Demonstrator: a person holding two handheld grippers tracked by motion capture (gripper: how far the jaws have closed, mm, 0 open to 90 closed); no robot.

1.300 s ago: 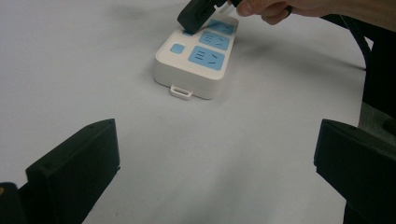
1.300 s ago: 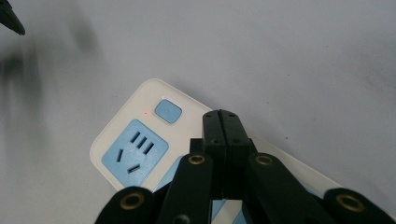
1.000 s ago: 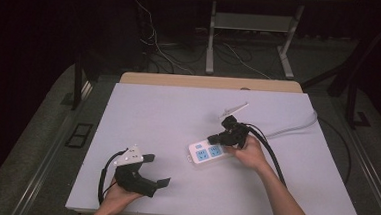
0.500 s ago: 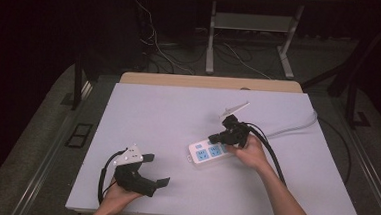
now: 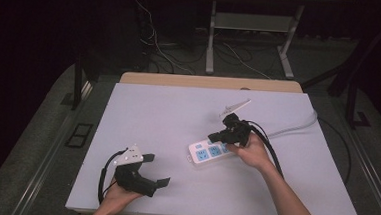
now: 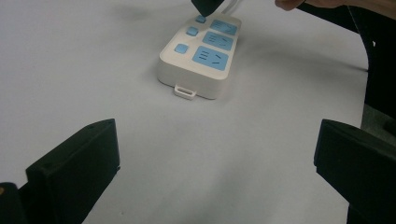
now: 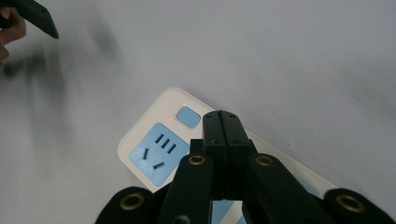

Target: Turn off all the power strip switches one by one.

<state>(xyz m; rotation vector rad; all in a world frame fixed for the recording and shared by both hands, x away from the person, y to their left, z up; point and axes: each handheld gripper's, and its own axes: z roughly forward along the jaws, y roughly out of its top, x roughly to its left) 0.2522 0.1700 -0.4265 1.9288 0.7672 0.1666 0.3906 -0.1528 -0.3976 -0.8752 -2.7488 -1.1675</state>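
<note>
Because my right tongs [image 7: 222, 122] stand pressed together with nothing between them, directly over the switch row of the power strip [image 5: 211, 152], the coming move is a short press downward. The strip lies mid-surface [image 5: 178, 112], its long axis running from near-left to far-right under my right hand. My left tongs [image 5: 154, 170] rest wide apart and empty, well apart at the near-left edge.

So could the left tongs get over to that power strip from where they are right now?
Probably yes. The left tongs stand open near the table's front edge, and bare table lies between them and the power strip. The shut right tongs are on its far buttons, so the near end looks freer.
</note>
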